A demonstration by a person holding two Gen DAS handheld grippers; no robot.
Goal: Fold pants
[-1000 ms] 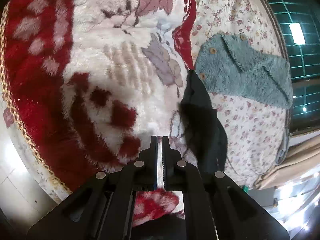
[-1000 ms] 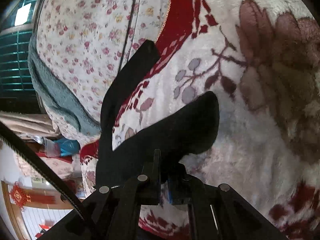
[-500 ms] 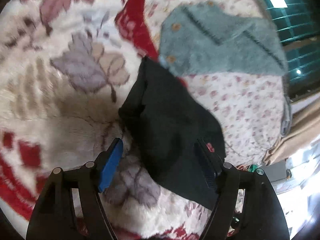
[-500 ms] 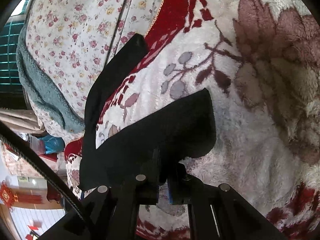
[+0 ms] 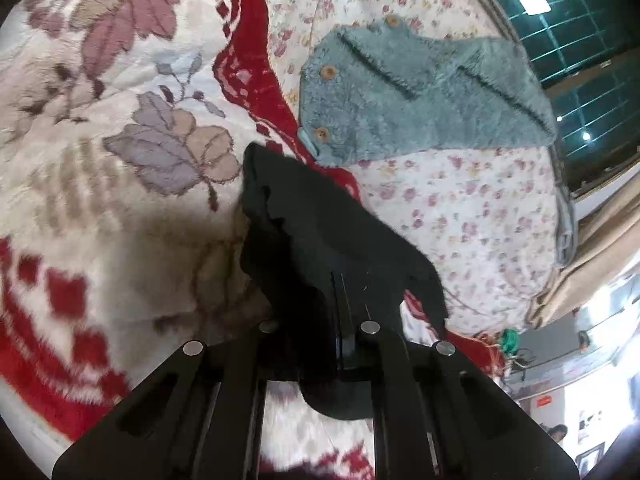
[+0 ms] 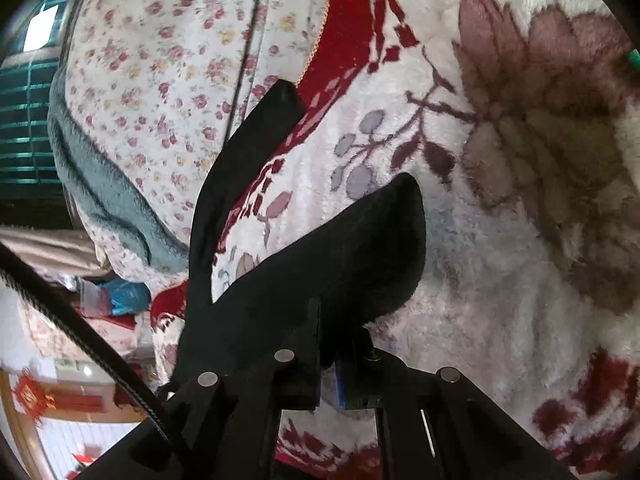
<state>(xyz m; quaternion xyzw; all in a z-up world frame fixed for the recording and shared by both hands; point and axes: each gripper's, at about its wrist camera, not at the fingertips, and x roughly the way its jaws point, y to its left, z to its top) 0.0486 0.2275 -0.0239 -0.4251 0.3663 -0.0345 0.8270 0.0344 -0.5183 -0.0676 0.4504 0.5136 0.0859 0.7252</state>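
The black pants (image 5: 288,200) lie on a plush red-and-white flowered blanket (image 5: 120,208). My left gripper (image 5: 344,280) has its jaws closing on a bunched edge of the pants. Dark cloth sits between the fingers and drapes over them, raised a little off the blanket. In the right wrist view my right gripper (image 6: 332,320) is shut on another part of the pants (image 6: 360,240). From there one narrow leg (image 6: 240,160) stretches away up to the left, and a broad rounded flap lies just ahead of the fingers.
A fuzzy blue-grey cardigan (image 5: 420,96) with wooden buttons lies on a small-flowered sheet (image 5: 460,208) past the blanket's red border. It also shows in the right wrist view as the cardigan (image 6: 108,196). A dark gridded window (image 5: 580,40) stands behind the bed. Room clutter lies beyond the bed's edge.
My left gripper opened wide, swung right from bare blanket onto the pants, then closed on the cloth and rose a little. The right gripper stayed still, holding its part.
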